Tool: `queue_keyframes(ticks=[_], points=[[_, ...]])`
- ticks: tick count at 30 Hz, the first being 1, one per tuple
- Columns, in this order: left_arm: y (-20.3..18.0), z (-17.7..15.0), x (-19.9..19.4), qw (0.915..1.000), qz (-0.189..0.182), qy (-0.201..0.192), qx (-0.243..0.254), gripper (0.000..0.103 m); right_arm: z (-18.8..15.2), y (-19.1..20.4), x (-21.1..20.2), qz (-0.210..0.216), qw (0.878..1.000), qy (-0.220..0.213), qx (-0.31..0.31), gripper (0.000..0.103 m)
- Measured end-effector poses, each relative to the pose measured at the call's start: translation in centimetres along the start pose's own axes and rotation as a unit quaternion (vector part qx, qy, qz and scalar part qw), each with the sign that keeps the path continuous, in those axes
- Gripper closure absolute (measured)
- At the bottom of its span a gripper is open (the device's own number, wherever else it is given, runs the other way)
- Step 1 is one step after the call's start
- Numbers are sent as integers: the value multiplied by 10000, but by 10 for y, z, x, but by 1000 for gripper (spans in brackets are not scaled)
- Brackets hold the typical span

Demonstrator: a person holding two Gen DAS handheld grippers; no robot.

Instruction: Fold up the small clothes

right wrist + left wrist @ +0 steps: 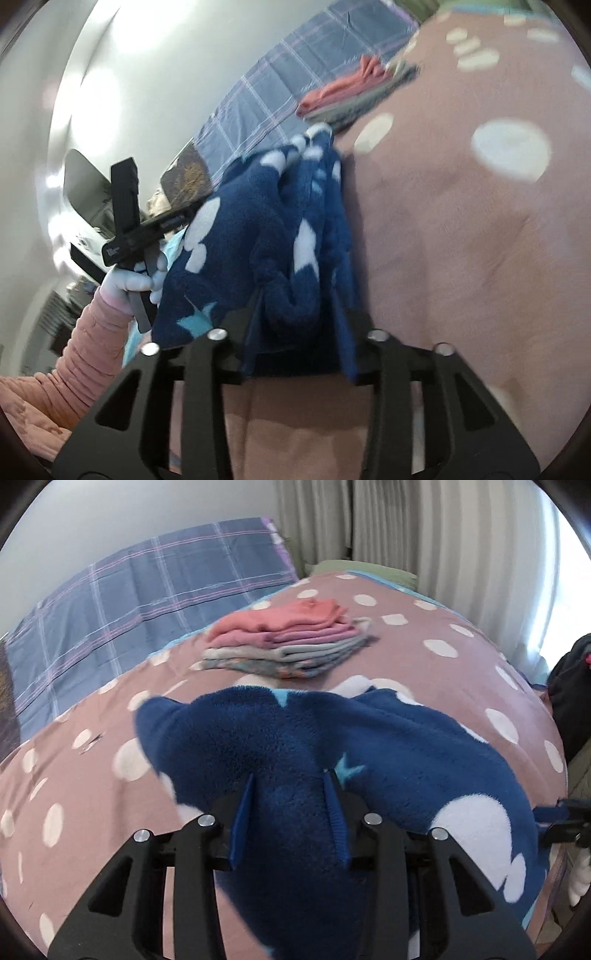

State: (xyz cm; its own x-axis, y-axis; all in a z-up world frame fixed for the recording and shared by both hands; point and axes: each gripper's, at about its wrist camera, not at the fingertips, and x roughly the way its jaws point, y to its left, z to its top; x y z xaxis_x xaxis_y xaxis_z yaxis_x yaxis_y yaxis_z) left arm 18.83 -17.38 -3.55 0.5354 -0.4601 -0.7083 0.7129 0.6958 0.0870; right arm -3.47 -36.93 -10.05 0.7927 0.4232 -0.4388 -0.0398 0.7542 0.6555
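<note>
Both clenched on one blue fleece garment [388, 738]: left gripper [291, 797] and right gripper [299, 317] pinching opposite ends, cloth stretched between, folded stack [288, 642] lying beyond.

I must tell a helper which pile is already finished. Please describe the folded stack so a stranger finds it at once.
Start from the pink bedspread with white dots. On it, beyond the fluffy dark blue garment held by both grippers, lies the folded stack. It alone is flat and layered: coral on top, then pink, grey, and a patterned piece beneath.
</note>
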Motion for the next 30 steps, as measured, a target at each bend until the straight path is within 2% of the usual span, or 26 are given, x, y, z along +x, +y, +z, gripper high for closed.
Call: queue_keyframes(ticks=[2,6,10,13,14,16,18,25,30], points=[[-17,3,10,9994,131,57,330,66,5,4,-14,-157,9995,-189,-201,60],[-41,1,17,9943,593,148,868,65,8,16,-26,-119,9983,-339,-463,60],[-34,-2,13,9959,534,53,733,65,3,32,-8,-165,9970,-148,-748,60],[-30,-4,12,9972,469,16,583,64,4,29,12,-588,9952,30,-776,56],[-30,-4,12,9973,474,1,552,64,4,22,20,-643,9959,124,-627,58],[-34,-4,11,9969,540,-30,566,64,1,10,24,-581,9973,228,-380,75],[-38,-4,12,9962,634,-45,599,63,-2,3,23,-546,9982,237,-93,78],[-38,-5,11,9961,659,-103,582,62,-7,8,22,-818,9963,234,-90,78],[-36,-5,11,9964,636,-105,557,62,-7,8,17,-850,9962,207,-35,78]])
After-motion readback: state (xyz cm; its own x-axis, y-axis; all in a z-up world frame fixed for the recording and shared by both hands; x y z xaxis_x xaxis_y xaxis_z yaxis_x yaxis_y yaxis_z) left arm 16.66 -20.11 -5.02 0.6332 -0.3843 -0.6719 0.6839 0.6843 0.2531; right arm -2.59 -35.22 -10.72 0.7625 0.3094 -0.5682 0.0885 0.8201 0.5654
